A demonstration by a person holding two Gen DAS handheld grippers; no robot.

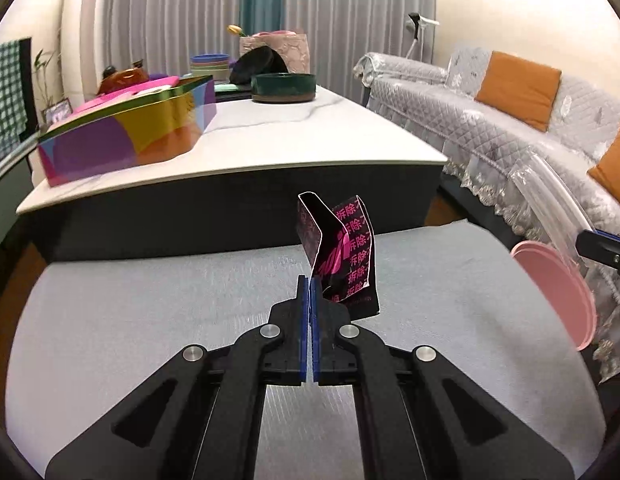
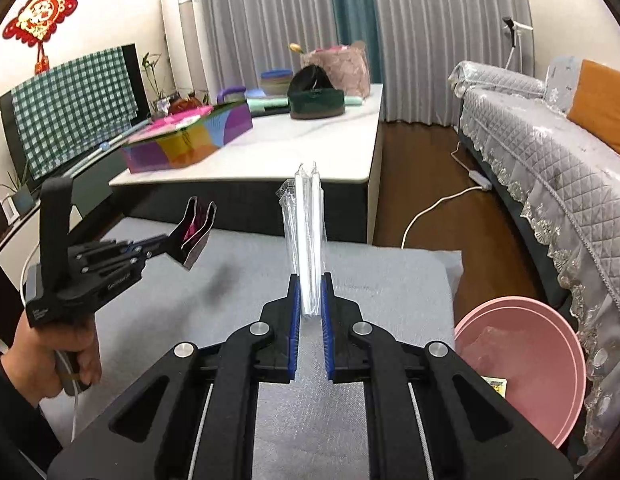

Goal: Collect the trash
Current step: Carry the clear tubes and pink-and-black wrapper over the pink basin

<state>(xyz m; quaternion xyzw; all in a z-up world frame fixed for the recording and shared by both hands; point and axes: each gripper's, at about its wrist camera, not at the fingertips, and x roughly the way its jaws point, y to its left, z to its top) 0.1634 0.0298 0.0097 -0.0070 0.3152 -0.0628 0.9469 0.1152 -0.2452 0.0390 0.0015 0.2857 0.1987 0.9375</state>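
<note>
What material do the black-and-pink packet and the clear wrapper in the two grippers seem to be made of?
Black-and-pink packet: probably printed plastic film or foil with a slightly glossy face; it holds sharp creases and a white cut edge shows. Clear wrapper: likely thin transparent plastic, shiny, with the room showing through it and white streaks of glare along its folds. Neither look is conclusive.
</note>
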